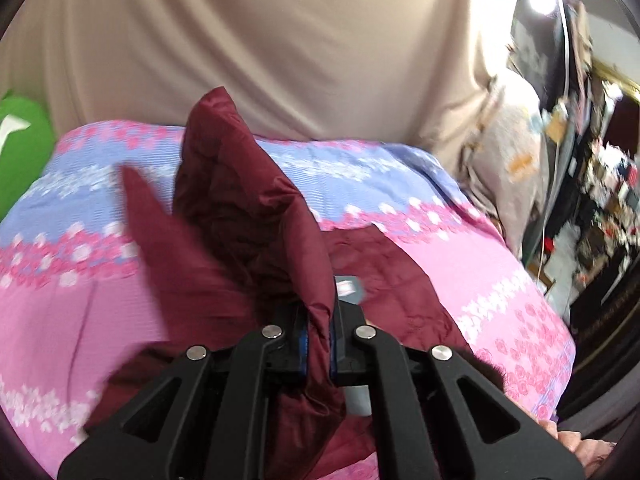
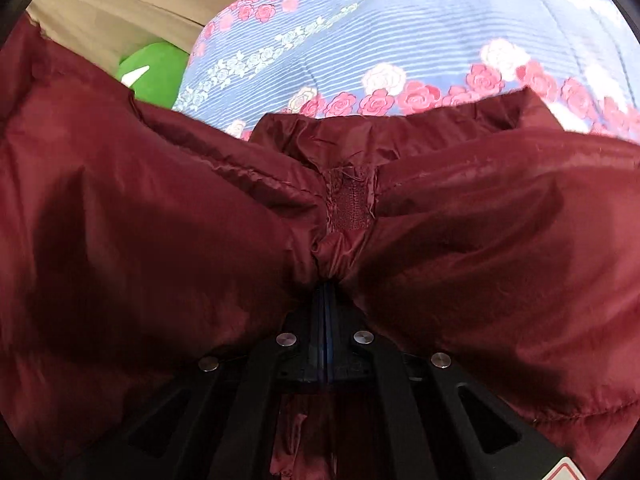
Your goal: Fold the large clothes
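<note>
So the maroon puffer jacket (image 1: 248, 208) is lying on a bed, on top of a floral bedspread (image 1: 500, 280) in pink and blue bands with rose prints. The left gripper (image 1: 318, 344) is clenching a fold of the jacket between its blue-lined pads, and that pinched part is standing up off the bed in a tall peak while the rest of the jacket is spreading out flat to the right and near side. The left wrist view is pretty blurry, btw.

The right gripper (image 2: 326, 296) is squeezing tight on a bunched bit of the same jacket (image 2: 480, 240), right next to a little patch of maroon hook-and-loop strip (image 2: 352, 204). Puffy fabric is billowing out on both sides of it and filling most of that view.

A beige curtain (image 1: 280, 40) is hanging on the far side of the bed, and something bright green (image 1: 20, 152) is sitting at the far left edge.
</note>
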Tool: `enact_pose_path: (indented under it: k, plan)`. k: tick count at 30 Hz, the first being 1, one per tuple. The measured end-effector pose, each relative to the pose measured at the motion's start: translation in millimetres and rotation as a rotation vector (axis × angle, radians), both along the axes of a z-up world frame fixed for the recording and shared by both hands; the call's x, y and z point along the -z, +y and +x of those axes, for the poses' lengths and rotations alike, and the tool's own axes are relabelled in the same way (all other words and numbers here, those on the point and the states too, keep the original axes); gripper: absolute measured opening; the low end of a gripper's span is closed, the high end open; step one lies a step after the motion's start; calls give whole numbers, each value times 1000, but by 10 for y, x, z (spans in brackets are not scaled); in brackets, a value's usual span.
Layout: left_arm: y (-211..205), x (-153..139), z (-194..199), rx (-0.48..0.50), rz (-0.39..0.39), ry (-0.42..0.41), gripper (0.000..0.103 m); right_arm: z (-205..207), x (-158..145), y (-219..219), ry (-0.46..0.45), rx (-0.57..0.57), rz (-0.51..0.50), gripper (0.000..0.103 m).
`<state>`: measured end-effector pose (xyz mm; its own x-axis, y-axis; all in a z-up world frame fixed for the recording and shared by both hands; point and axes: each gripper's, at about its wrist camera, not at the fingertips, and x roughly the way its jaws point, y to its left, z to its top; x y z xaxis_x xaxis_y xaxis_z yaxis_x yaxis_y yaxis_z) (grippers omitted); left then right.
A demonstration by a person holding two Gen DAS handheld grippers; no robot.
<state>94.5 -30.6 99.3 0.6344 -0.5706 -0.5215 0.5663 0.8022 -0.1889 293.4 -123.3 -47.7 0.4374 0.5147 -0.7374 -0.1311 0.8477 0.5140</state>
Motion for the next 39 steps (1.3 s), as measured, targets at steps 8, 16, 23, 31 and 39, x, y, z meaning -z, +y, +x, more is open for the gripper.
enact_pose_path:
  k: [8,16,23,31,39]
  plan:
    - [-398,207,69,45,40,52,4,-738,-387,-993,-126,229,21,10]
    - [874,333,201,-320,-11,117,5,-1481,-570,-1368,-208,268,0,13]
    - [2025,1007,-128,-563,-74,373,45,-1107,-687,-457,-234,87,-99,21]
    - [2213,1560,-95,-506,-355,558,75,-751,-474,35,-173,44,-199,21]
    - [1982,1313,26,-339,-373,489,6,-480,-143,107,-86,21,-174,21]
